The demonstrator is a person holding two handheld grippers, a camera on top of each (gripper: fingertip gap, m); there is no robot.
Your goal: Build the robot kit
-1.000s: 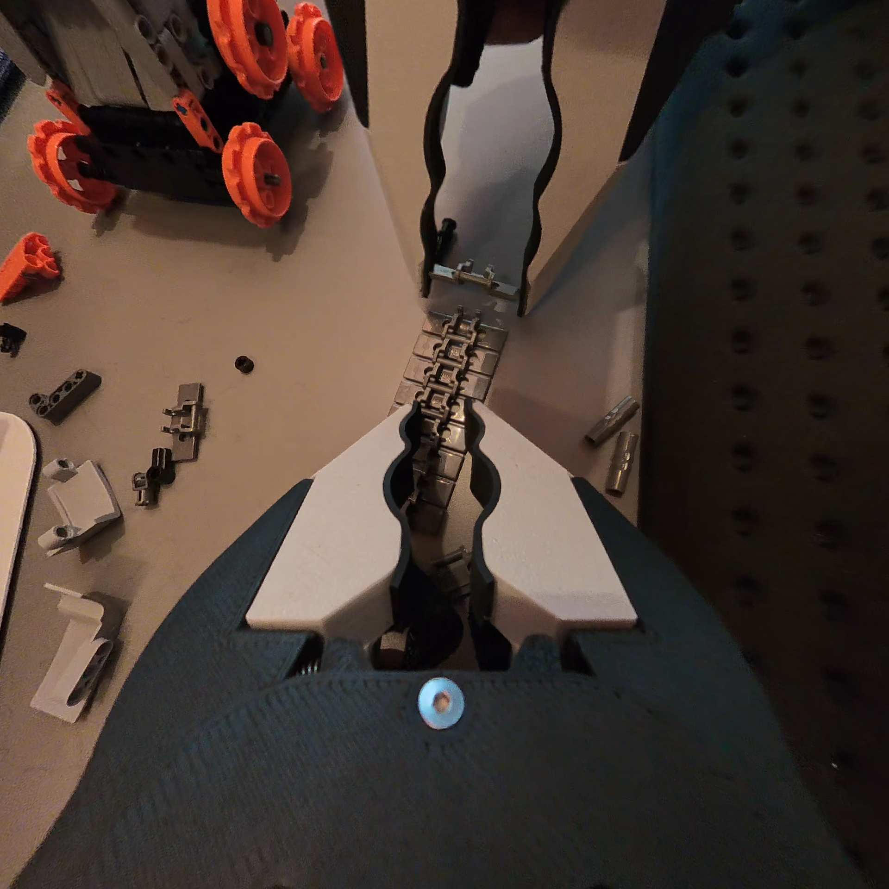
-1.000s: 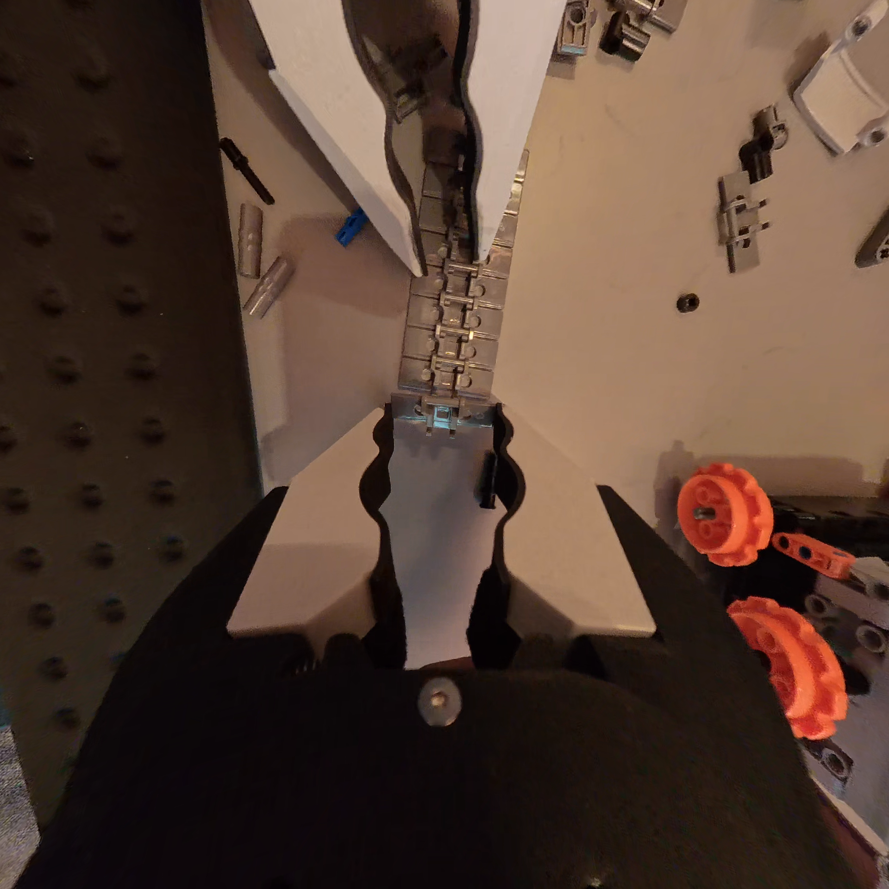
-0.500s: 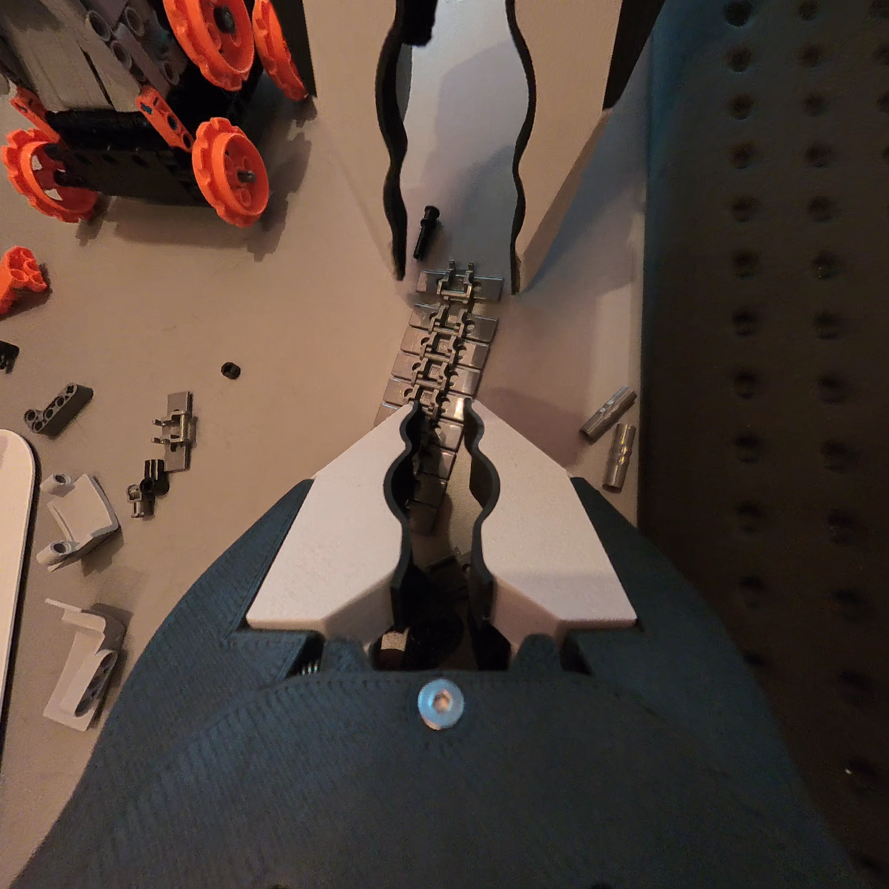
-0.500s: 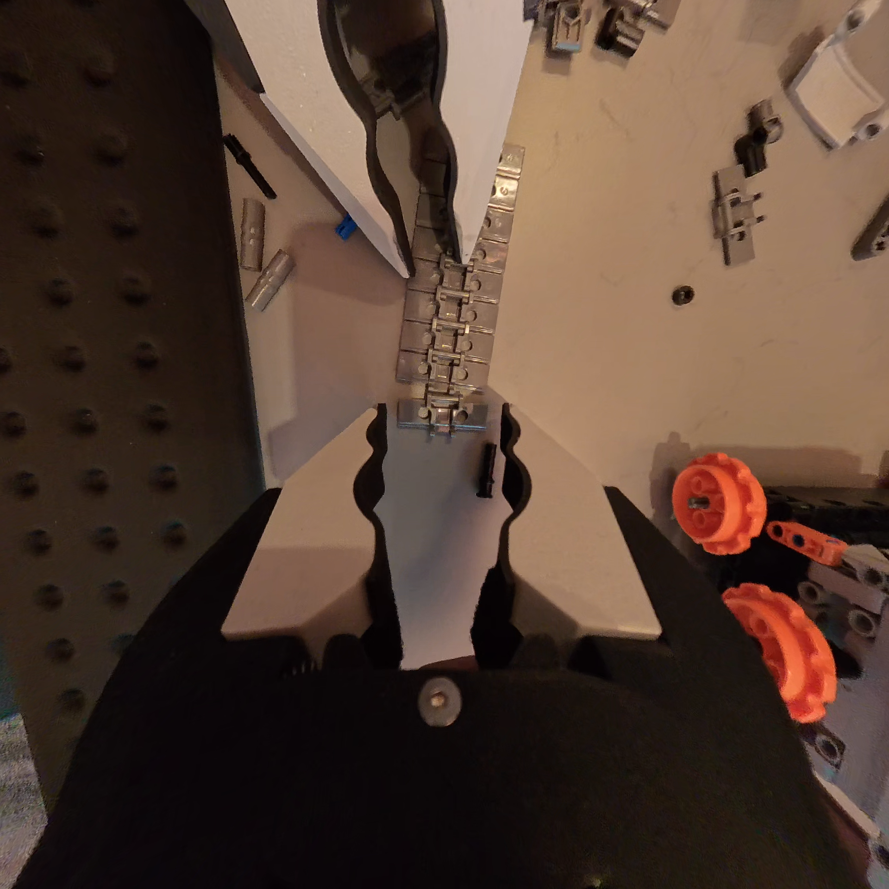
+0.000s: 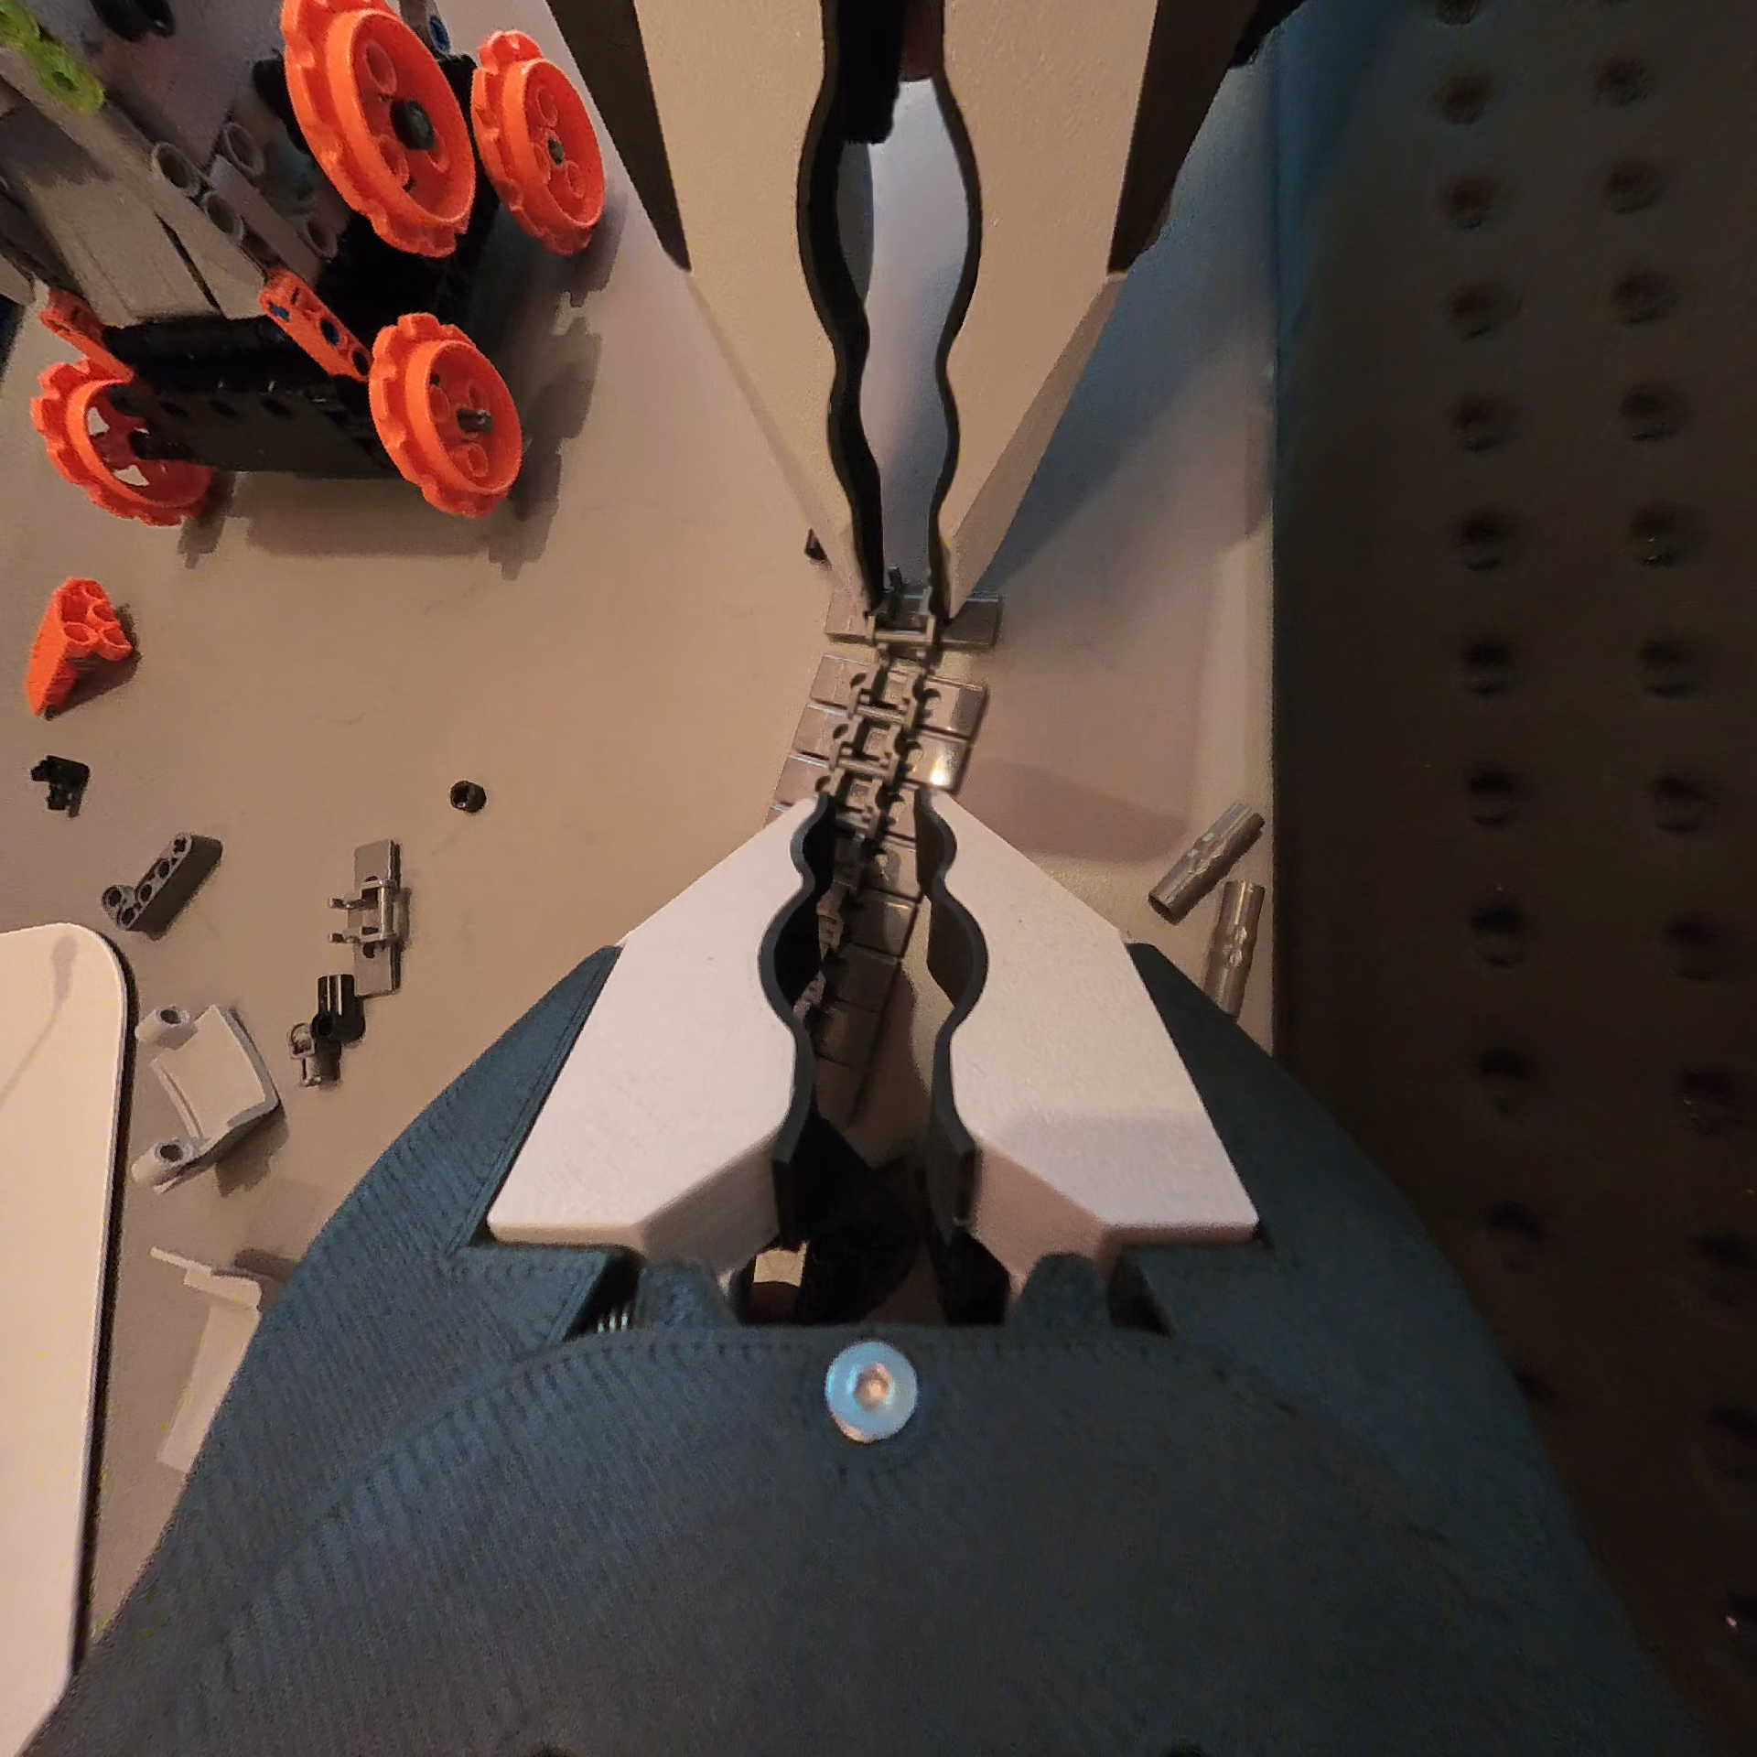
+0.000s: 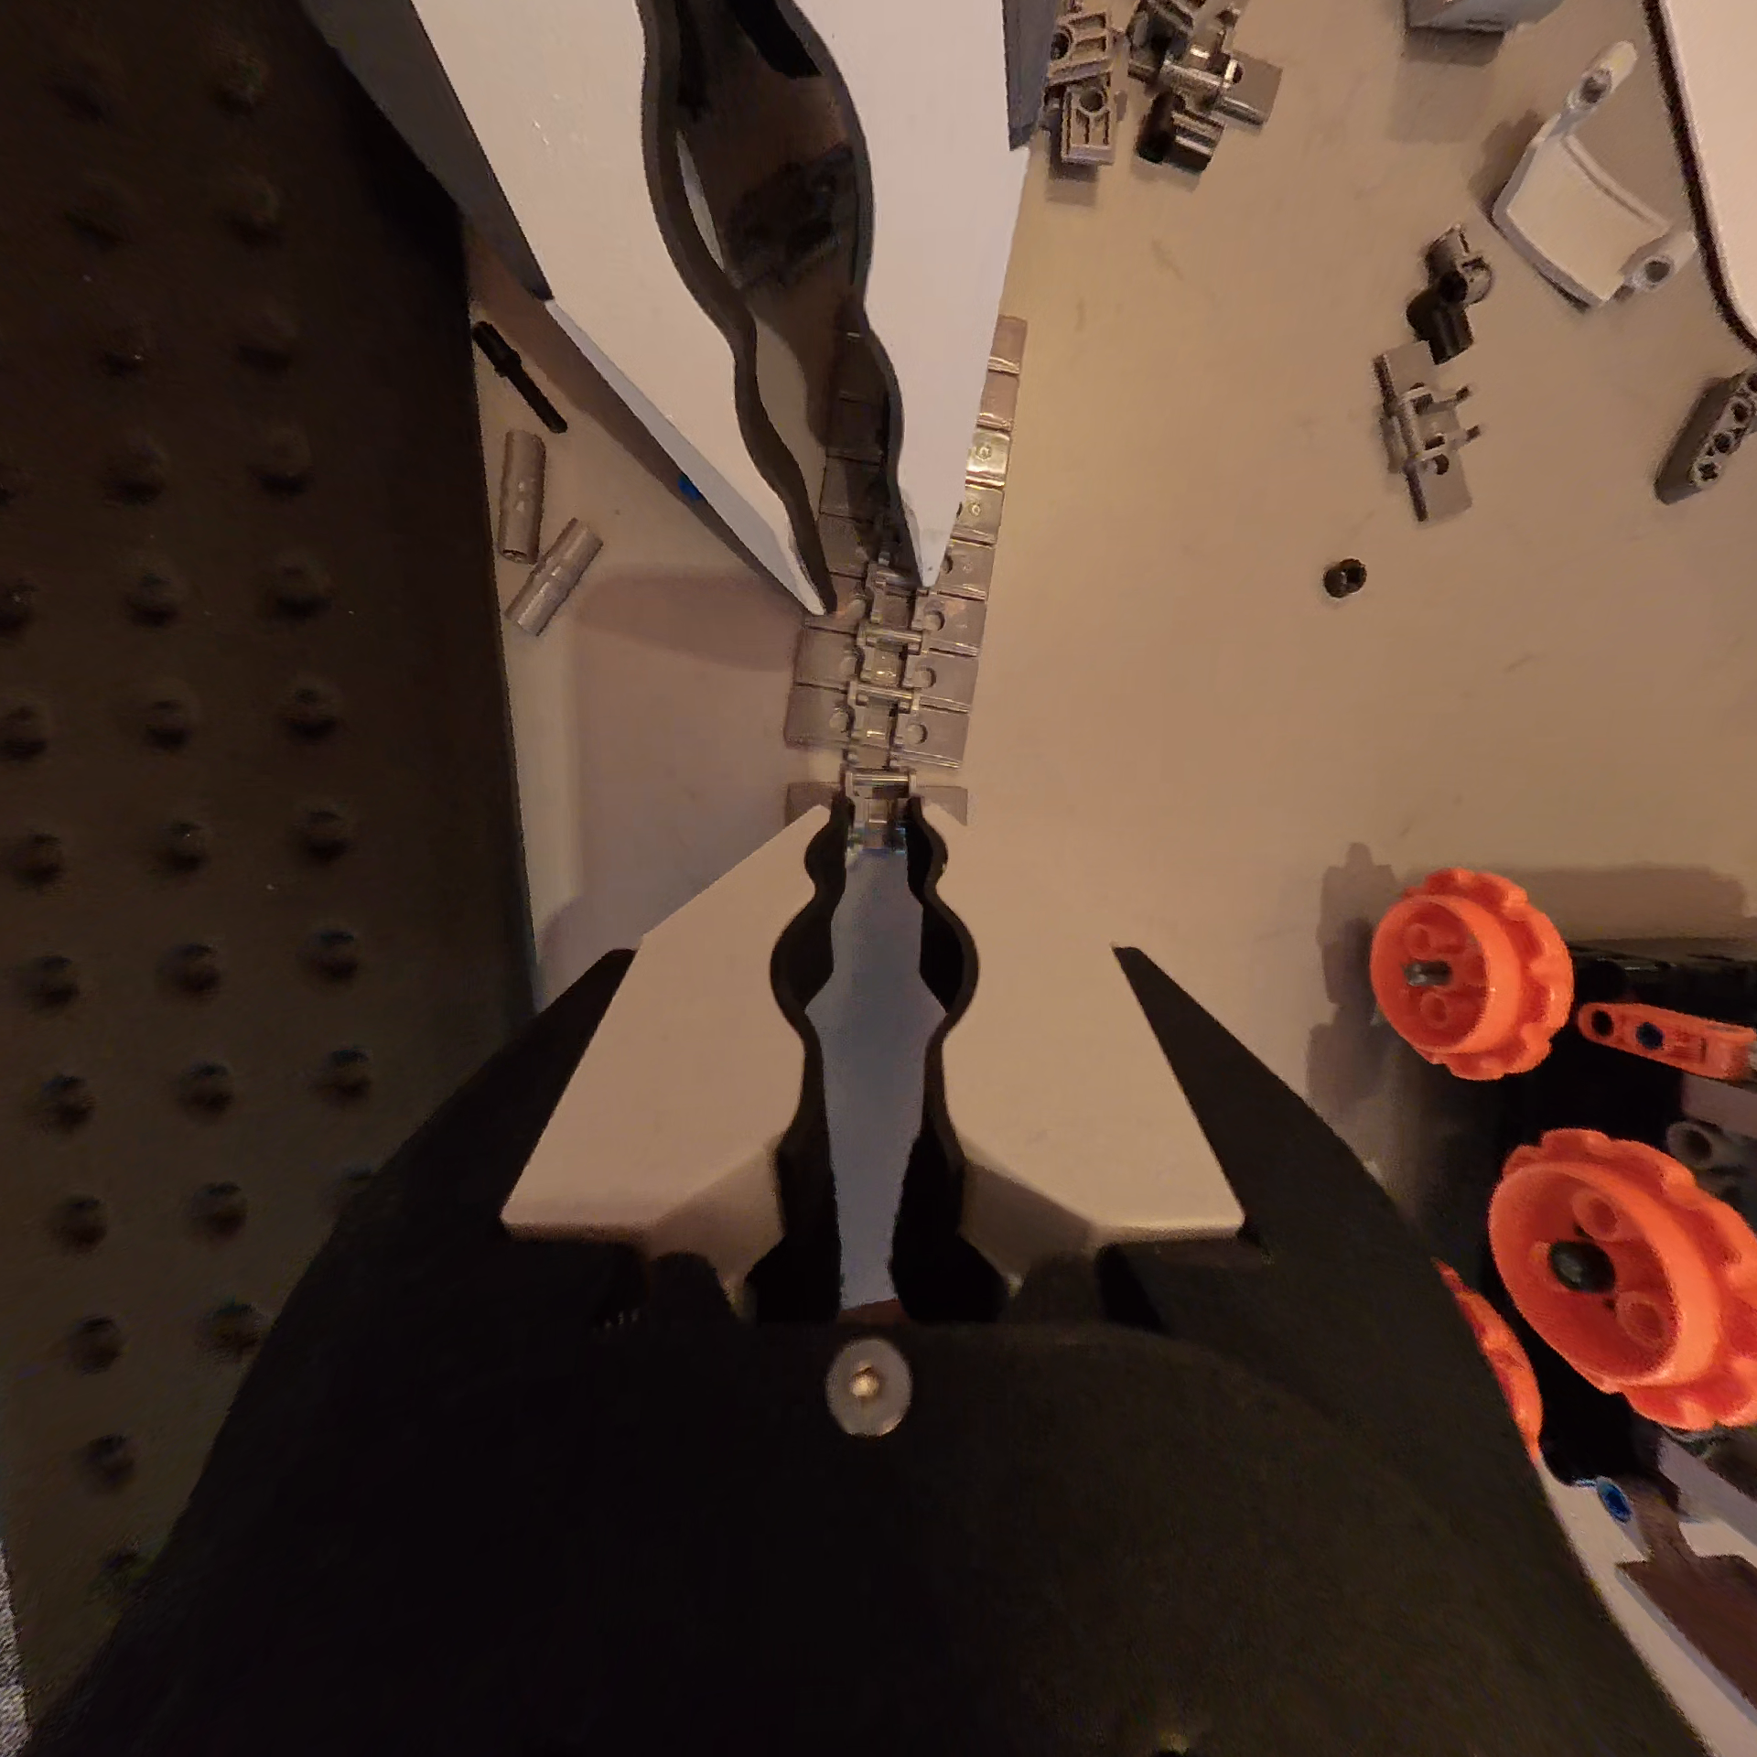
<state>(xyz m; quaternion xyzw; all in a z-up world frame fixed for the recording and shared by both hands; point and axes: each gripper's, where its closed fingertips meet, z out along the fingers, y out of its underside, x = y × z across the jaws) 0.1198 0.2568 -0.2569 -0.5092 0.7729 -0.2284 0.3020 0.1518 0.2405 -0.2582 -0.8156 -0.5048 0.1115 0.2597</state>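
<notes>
Pale tabletop (image 5: 618,685), dark studded mat (image 5: 1521,761) along one edge; orange-wheeled brick vehicle (image 5: 285,285) off to the side. Grey track chain (image 5: 894,723) lies flat between both tools; left gripper (image 5: 870,818) pinches one end between near-closed tips; right gripper (image 6: 875,808) is pinched on the loose end link (image 6: 877,799) at the chain's other end.

Grey linked track (image 5: 889,751) flat between jaws
</notes>
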